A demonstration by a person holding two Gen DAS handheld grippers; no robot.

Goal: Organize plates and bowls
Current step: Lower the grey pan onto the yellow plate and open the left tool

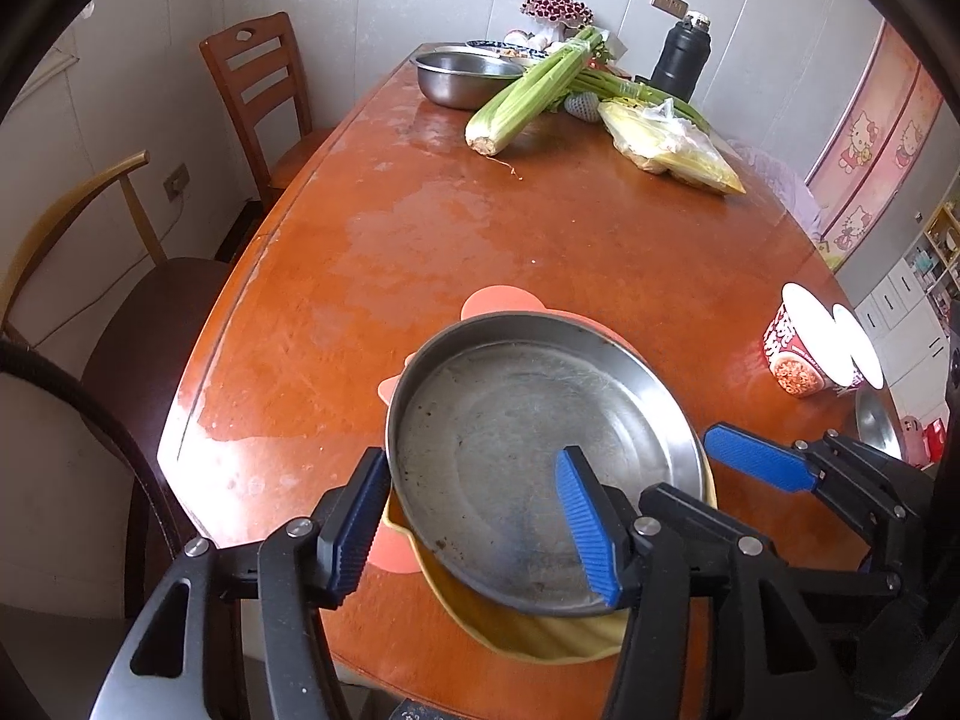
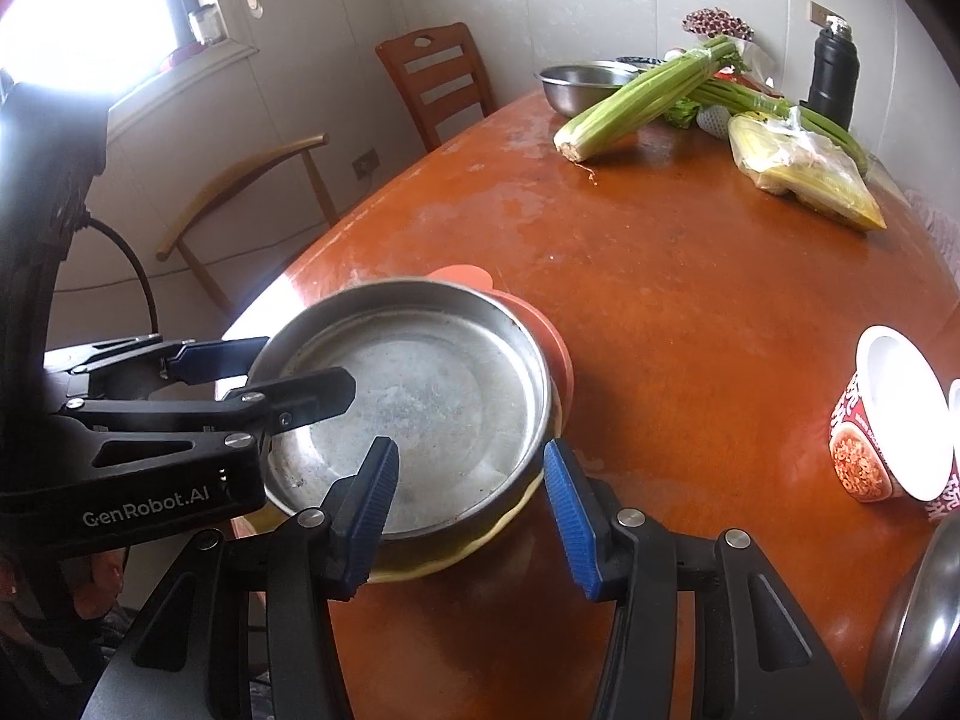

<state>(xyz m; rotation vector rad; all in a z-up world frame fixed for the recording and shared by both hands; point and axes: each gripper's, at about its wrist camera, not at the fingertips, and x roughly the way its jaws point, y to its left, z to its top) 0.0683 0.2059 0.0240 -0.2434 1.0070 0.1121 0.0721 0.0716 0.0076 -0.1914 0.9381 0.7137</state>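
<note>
A shallow steel plate (image 1: 516,438) (image 2: 420,396) rests on a yellow dish (image 1: 540,636) (image 2: 480,540), and an orange plate (image 1: 498,300) (image 2: 540,324) shows beneath both near the table's front edge. My left gripper (image 1: 474,516) (image 2: 282,372) straddles the steel plate's near-left rim, one finger outside and one over the inside, with the pads apart. My right gripper (image 2: 471,498) straddles the near-right rim the same way, its jaws wide and not pinching. One of its blue fingers (image 1: 750,462) shows in the left wrist view.
A noodle cup (image 1: 798,354) (image 2: 870,438) and another steel dish (image 2: 918,612) sit to the right. At the far end are a steel bowl (image 1: 462,75), celery (image 1: 528,96), a bag of corn (image 1: 666,144) and a black flask (image 1: 681,60). Two chairs (image 1: 258,90) stand left of the table.
</note>
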